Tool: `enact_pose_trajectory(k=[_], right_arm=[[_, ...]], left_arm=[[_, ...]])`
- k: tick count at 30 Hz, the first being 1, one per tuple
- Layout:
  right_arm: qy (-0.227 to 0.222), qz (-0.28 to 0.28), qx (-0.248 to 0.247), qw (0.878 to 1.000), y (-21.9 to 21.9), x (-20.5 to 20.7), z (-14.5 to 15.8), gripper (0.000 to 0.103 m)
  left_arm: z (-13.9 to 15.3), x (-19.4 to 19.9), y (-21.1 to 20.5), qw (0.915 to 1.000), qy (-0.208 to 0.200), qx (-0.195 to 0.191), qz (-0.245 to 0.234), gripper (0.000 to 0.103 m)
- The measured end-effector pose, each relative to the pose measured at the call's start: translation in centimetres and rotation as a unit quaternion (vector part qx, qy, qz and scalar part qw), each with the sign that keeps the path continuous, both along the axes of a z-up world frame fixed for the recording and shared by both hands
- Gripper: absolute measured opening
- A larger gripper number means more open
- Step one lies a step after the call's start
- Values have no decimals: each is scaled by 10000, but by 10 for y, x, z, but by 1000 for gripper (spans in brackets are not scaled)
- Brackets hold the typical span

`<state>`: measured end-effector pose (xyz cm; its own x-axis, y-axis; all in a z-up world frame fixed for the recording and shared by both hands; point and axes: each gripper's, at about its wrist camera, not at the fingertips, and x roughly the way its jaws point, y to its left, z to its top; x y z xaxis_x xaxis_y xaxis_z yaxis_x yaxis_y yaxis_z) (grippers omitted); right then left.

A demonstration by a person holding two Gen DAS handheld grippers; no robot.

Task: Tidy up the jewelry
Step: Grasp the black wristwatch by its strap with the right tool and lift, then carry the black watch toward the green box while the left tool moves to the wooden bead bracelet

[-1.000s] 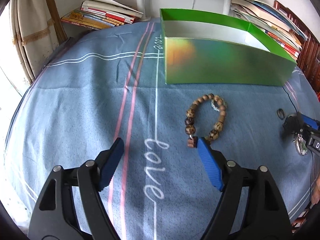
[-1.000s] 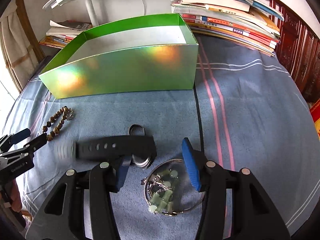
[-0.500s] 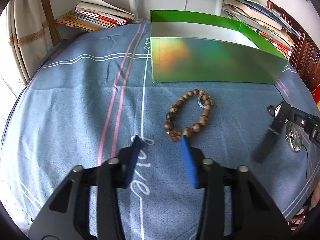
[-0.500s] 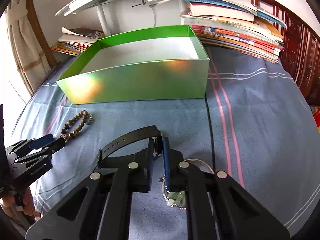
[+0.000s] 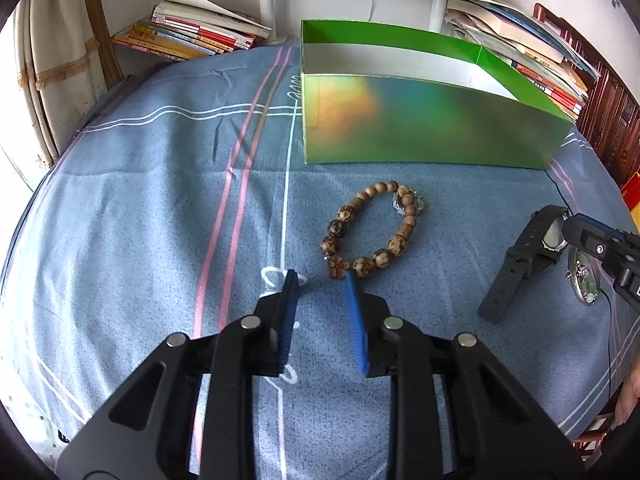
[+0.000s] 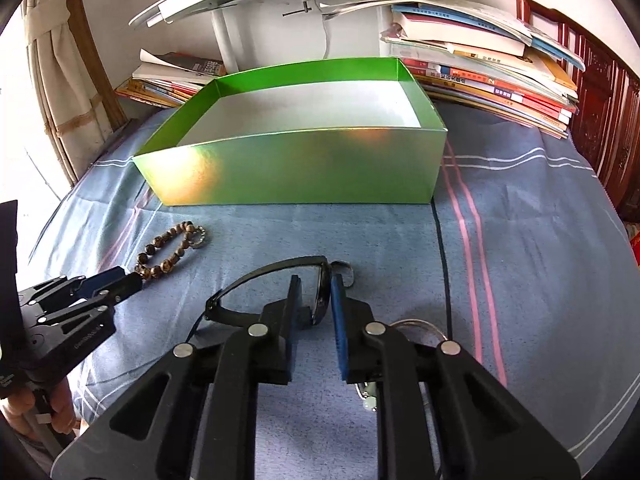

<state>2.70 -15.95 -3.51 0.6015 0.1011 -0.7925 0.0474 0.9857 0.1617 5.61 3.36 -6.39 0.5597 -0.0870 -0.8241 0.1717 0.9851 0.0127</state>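
A wooden bead bracelet (image 5: 370, 234) lies on the blue cloth in front of the open green box (image 5: 420, 132). My left gripper (image 5: 322, 280) sits just short of the bracelet's near beads, its jaws partly closed with a gap and nothing between them. My right gripper (image 6: 314, 288) is shut on a black wristwatch (image 6: 272, 276) and holds it above the cloth; the strap hangs to the left. The watch also shows in the left wrist view (image 5: 524, 258). The bracelet (image 6: 172, 250) and box (image 6: 296, 168) show in the right wrist view too.
A ring with pale green beads (image 5: 582, 278) lies under the right gripper. A small metal ring (image 6: 346, 270) lies beyond the watch. Book stacks (image 6: 492, 76) line the back right and back left (image 5: 192, 34). A white stand pole (image 6: 226, 38) rises behind the box.
My right gripper closed on the watch and lifted it off the cloth. My left gripper's jaws narrowed from wide open and moved up to the bracelet's near end.
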Motion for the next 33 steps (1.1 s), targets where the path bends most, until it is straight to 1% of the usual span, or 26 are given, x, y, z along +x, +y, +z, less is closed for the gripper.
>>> enact_pose_trajectory(k=[3,5,7,11,12,13,15,21,23,26,30,33], right_arm=[[-10,-11,0,10000,1,0,1,17],[-16,-23,16,10000,0,0,2,23],[-28,-59,8,10000,0,-1,3,39],[-13,-37,43,10000,1,-2,3,54],[4,16,42,10000,3,-3,3,63],[6,62,26,10000,5,-3,3,70],[3,135,-11,9999,10,-3,2,72],[164,302,-131,9993,20,6,-10,72],[235,372,-197,9988,24,13,-16,72],[286,437,-139,9985,26,24,-23,72],[203,460,-189,9986,30,34,-23,72],[113,520,-121,9985,31,38,-23,72]], left_arm=[[-1,0,1,10000,0,4,9,32],[-1,0,2,10000,-6,11,14,35],[-2,0,3,10000,-7,-3,25,39],[-2,1,5,10000,-9,-8,45,43],[-2,1,6,10000,-10,-2,51,45],[-2,1,5,10000,-12,2,55,46],[-3,1,5,10000,-11,9,60,49],[-3,1,4,10000,-12,31,59,56],[-4,2,4,10000,-14,39,60,57],[-4,2,4,10000,-16,44,65,60],[-5,6,7,10000,7,26,87,64],[-4,11,11,9999,20,23,123,64]])
